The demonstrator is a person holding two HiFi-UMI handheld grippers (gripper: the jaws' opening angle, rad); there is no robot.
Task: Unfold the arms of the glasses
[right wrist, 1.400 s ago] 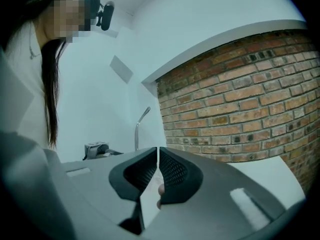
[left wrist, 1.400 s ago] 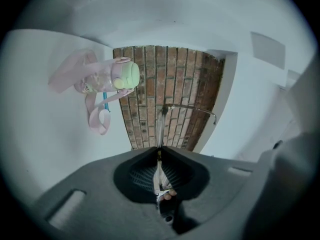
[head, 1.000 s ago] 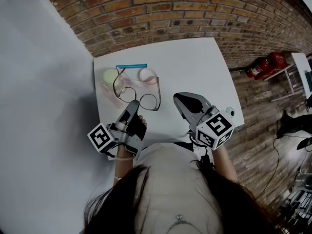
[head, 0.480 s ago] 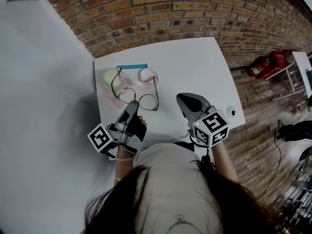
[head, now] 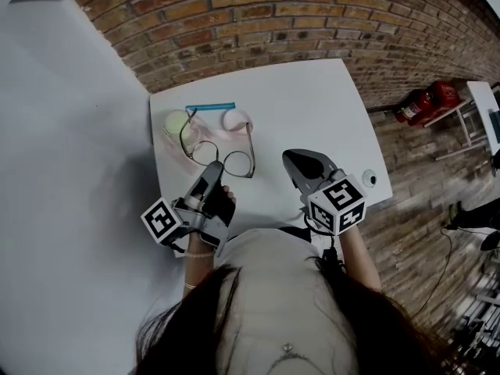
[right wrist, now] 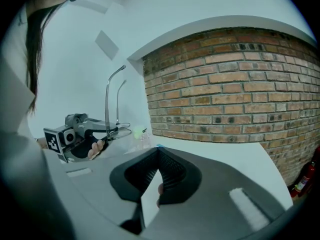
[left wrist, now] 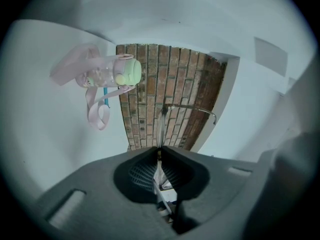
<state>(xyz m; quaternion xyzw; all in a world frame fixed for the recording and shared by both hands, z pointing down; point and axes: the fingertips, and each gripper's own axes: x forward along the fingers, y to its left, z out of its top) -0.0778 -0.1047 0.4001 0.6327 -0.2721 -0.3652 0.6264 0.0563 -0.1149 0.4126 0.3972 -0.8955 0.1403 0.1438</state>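
pinching glasses (head: 237, 163) near table (head: 312, 108) edge, left gripper (head: 212, 169); right gripper (head: 297, 160) apart

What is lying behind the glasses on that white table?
A small clear bottle with a green cap and pink strap, plus a thin blue stick. The arms of the glasses cross the strap, hiding bits of it.

Thin shiny metal glasses (head: 221, 159), smooth matt white table (head: 312, 108), rough red brick wall (head: 312, 22), translucent plastic bottle (head: 178, 125).

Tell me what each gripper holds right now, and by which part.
The left gripper is shut on the glasses, pinching the front frame at a lens rim. The right gripper is shut with nothing between its jaws.
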